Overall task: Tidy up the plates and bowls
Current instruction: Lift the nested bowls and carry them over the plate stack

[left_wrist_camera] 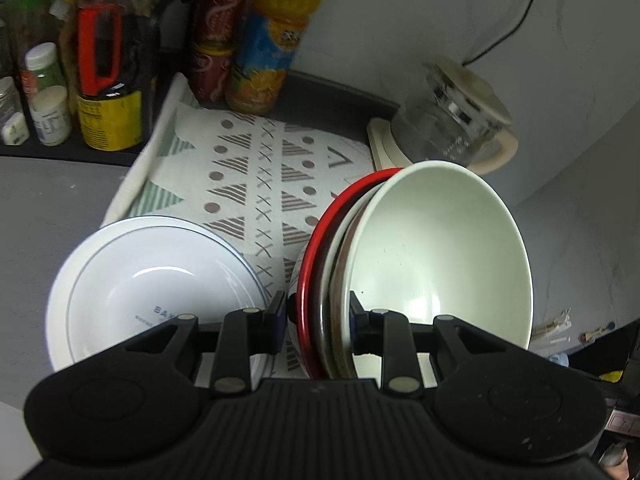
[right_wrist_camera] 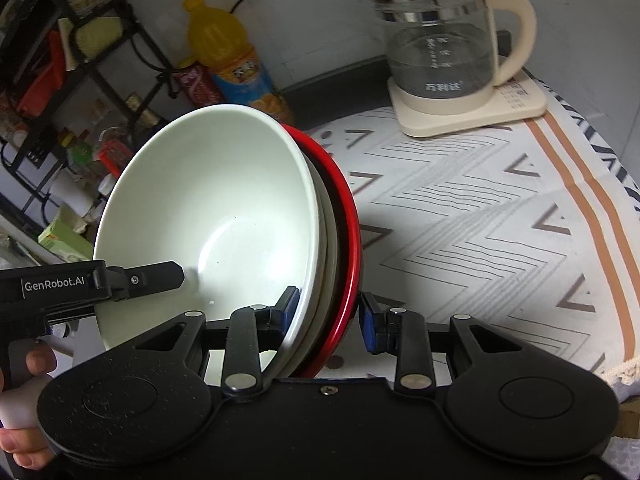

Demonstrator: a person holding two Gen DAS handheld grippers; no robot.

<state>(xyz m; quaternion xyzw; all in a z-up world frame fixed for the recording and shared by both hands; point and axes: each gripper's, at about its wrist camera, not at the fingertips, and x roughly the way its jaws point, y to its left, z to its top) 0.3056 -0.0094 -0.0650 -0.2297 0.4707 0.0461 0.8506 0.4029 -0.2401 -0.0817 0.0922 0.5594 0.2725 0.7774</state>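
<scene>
A stack of nested bowls hangs tilted above the patterned cloth on the tabletop, held from two sides. The innermost bowl is pale, greenish-white and glossy inside, a second whitish bowl with a brownish band sits behind it, and the outermost has a bright red rim. The left gripper has its fingers closed on the rims of the stack, one finger outside the red rim and one inside the pale bowl. The right gripper straddles the opposite edge, its left finger pressed inside the pale bowl; whether the right finger touches the red rim cannot be told. A white bowl with a thin grey ring sits on the cloth beside the stack, with the letters "BAK" readable inside. In the right wrist view the left gripper's side reads "GenRobot.AI", and a hand holds its handle. A glass kettle with Chinese lettering stands on a cream base at the back, near an orange drink bottle.
</scene>
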